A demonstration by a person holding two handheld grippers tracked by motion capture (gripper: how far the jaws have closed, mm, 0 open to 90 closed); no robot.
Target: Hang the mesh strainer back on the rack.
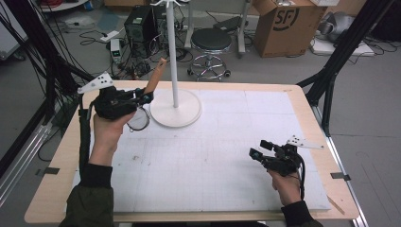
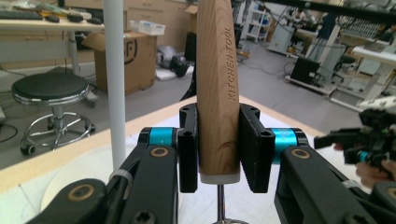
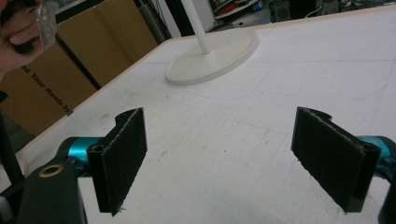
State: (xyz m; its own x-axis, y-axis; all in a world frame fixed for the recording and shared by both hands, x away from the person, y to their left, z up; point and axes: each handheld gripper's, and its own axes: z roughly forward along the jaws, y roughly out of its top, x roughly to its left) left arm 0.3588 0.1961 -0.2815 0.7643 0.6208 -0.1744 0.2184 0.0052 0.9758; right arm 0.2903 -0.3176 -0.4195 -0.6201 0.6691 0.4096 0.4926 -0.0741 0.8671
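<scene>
My left gripper (image 1: 145, 98) is shut on the wooden handle (image 1: 156, 75) of a kitchen utensil, near the table's back left. The handle (image 2: 217, 84) stands upright between the pads, stamped "KITCHEN TOOL", and a thin metal shaft (image 2: 220, 200) runs down from it. Below the gripper hangs the utensil's round wire head (image 1: 138, 120), just above the table. Low over the front right of the table, my right gripper (image 1: 257, 150) is open. Its jaws stand wide apart with nothing between them (image 3: 219, 158).
A white stand with a round base (image 1: 176, 109) and a thin pole (image 1: 171, 42) rises at the back centre, just right of my left gripper. A white mat (image 1: 213, 156) covers the wooden table. Beyond the table are a stool (image 1: 211, 45) and a cardboard box (image 1: 286, 26).
</scene>
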